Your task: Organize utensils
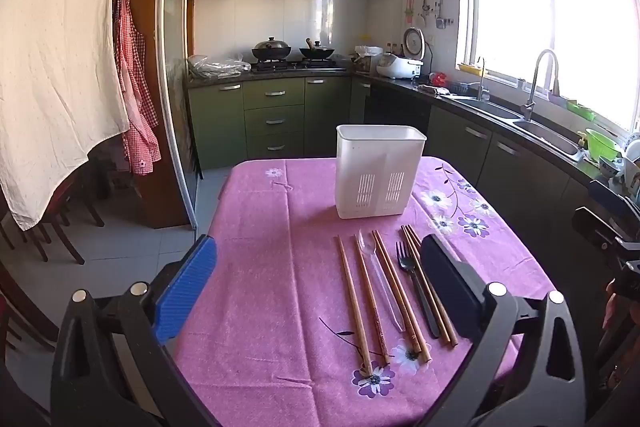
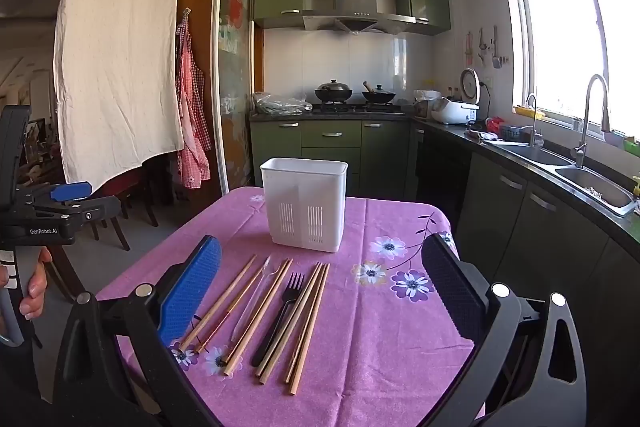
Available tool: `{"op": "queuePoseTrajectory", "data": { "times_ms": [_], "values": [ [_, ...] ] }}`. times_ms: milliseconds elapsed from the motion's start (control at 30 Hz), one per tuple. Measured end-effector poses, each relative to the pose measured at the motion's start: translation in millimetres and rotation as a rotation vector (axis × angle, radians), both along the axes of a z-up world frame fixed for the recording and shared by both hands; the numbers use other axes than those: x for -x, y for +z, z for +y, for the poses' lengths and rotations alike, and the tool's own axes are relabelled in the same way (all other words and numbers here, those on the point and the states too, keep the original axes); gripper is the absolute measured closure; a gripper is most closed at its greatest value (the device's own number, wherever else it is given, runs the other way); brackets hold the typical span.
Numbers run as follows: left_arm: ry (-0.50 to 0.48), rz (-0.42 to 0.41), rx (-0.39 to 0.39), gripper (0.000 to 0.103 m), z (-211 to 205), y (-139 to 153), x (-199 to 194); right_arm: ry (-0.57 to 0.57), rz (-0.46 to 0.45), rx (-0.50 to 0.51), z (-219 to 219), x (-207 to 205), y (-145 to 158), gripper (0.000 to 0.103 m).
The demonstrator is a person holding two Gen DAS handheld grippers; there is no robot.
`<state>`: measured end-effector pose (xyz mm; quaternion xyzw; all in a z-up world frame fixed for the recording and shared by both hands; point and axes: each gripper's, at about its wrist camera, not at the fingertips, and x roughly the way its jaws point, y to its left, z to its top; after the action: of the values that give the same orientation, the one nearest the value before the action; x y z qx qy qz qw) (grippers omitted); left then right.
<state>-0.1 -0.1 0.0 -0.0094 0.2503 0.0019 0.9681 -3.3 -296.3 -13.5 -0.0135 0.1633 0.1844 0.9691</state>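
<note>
A white slotted utensil holder (image 1: pixel 380 171) (image 2: pixel 306 203) stands upright at the far middle of the table with the pink flowered cloth (image 1: pixel 260 227) (image 2: pixel 380 327). In front of it, side by side, lie several wooden chopsticks (image 1: pixel 354 303) (image 2: pixel 306 327), a clear plastic spoon (image 1: pixel 378 275) (image 2: pixel 256 291) and a black fork (image 1: pixel 414 287) (image 2: pixel 280 311). My left gripper (image 1: pixel 318 243) hovers open over the near part of the row, with nothing between its fingers. My right gripper (image 2: pixel 320 255) is also open and empty, above the same row. A hand (image 2: pixel 36 283) holds the left gripper (image 2: pixel 60 203) at that view's left edge.
A dark counter with two sinks (image 2: pixel 592 183) and a tall faucet (image 1: pixel 540 83) runs along the right, close to the table. Green cabinets (image 1: pixel 276 115) and a stove with two woks (image 2: pixel 352 93) are at the back. A white cloth (image 1: pixel 52 47) and chairs (image 2: pixel 120 215) are on the left.
</note>
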Motion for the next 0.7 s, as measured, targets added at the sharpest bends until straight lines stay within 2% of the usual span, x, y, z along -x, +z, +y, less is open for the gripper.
{"op": "queuePoseTrajectory", "data": {
  "times_ms": [700],
  "values": [
    [-0.009, 0.007, -0.003, 0.006, -1.2, -2.7, -4.7, 0.002, 0.009, 0.002, 3.0, -2.8, -7.3, 0.004]
  ]
}}
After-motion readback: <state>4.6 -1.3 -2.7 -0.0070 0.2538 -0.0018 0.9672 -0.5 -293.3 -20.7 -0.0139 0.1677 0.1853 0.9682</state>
